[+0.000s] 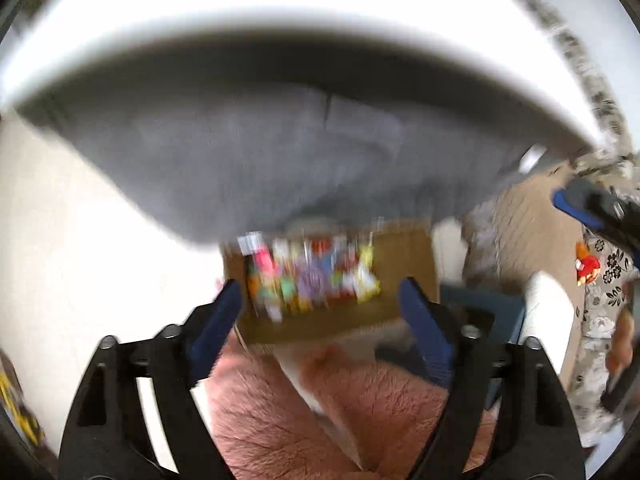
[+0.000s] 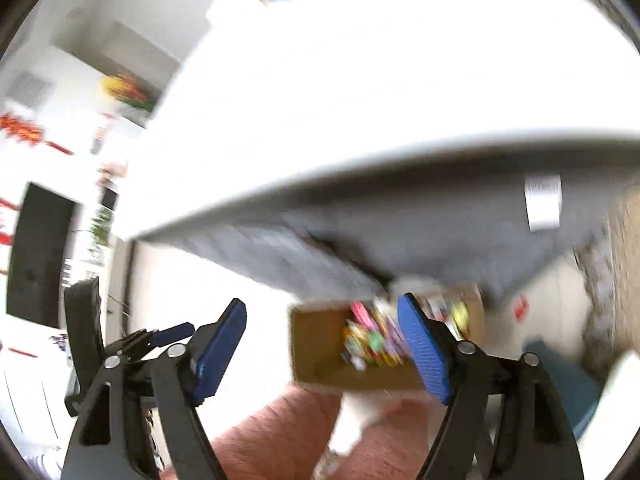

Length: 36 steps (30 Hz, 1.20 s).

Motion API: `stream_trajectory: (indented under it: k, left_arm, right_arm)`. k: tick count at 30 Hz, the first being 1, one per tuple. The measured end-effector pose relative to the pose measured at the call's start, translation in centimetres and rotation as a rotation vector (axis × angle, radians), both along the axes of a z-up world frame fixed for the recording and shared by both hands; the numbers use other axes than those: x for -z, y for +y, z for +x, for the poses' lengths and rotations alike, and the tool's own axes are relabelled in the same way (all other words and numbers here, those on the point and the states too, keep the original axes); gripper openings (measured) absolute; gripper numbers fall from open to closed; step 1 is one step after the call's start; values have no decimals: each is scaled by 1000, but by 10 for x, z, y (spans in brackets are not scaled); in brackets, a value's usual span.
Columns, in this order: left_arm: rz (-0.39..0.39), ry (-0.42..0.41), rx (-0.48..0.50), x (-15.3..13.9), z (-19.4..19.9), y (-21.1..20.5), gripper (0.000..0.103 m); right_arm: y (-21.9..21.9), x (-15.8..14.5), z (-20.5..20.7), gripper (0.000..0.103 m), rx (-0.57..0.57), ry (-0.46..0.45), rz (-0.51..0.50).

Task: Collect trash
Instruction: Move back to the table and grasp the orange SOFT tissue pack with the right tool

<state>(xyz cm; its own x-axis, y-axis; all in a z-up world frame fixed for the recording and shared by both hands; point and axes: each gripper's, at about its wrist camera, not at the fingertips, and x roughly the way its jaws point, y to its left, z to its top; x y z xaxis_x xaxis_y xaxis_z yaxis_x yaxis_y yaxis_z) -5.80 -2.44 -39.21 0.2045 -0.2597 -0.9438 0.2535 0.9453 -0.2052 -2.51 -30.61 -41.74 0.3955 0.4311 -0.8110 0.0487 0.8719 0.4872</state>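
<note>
Both pictures are very blurry, so a grab aimed now could miss. The cardboard box [image 1: 332, 280] sits on the floor, partly under the edge of the white table [image 1: 280, 20]. It is full of bright wrappers [image 1: 312, 276], which look like the trash. A gripper going down into the box could bump the table edge above it. It could also tip the box and spill the wrappers onto the floor. The wrappers look thin and slippery, so they may slide out of a weak pinch.

The left gripper [image 1: 320, 304] is spread wide. Nothing is between its blue fingers [image 1: 220, 320], and they touch nothing. The box shows in the gap between them, farther away.

The right gripper [image 2: 320, 340] is spread wide too and holds nothing. One of its blue fingers [image 2: 424, 348] hides part of the box [image 2: 316, 344], but it looks apart from the box.

The person's bare knees [image 1: 280, 412] are just below the grippers, near the box.
</note>
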Motion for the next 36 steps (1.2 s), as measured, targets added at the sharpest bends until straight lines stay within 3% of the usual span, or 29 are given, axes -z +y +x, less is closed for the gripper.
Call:
stream_trajectory:
  k: [4, 9, 13, 18, 22, 24, 26, 28, 33, 36]
  left_arm:
    - [-19, -210, -3, -71, 21, 17, 90]
    - [-27, -311, 23, -105, 74, 37, 90]
    - [17, -312, 101, -103, 113, 54, 90]
    - [-8, -244, 135, -93, 155, 89, 90]
    - [-11, -218, 120, -86, 184, 116, 90]
    - [-24, -203, 108, -84, 200, 128, 90]
    - [-48, -194, 103, -85, 215, 136, 90]
    - [-57, -195, 108, -88, 230, 137, 90]
    - [-53, -254, 160, -99, 285, 114, 90]
    - [-24, -336, 223, -111, 318, 84, 90]
  right_arm:
    - [13, -62, 54, 86, 15, -150, 23]
    - [36, -98, 163, 91, 96, -231, 12]
    - [47, -110, 275, 97, 190, -231, -72]
    - [66, -90, 406, 97, 261, -150, -246]
    - [67, -56, 461, 97, 296, -37, -389]
    - [65, -51, 466, 73, 303, -8, -448]
    - [62, -59, 456, 52, 313, -29, -414]
    - [58, -73, 440, 42, 314, -55, -376]
    - [51, -113, 387, 39, 320, -120, -239]
    - [50, -144, 325, 40, 325, -202, -121]
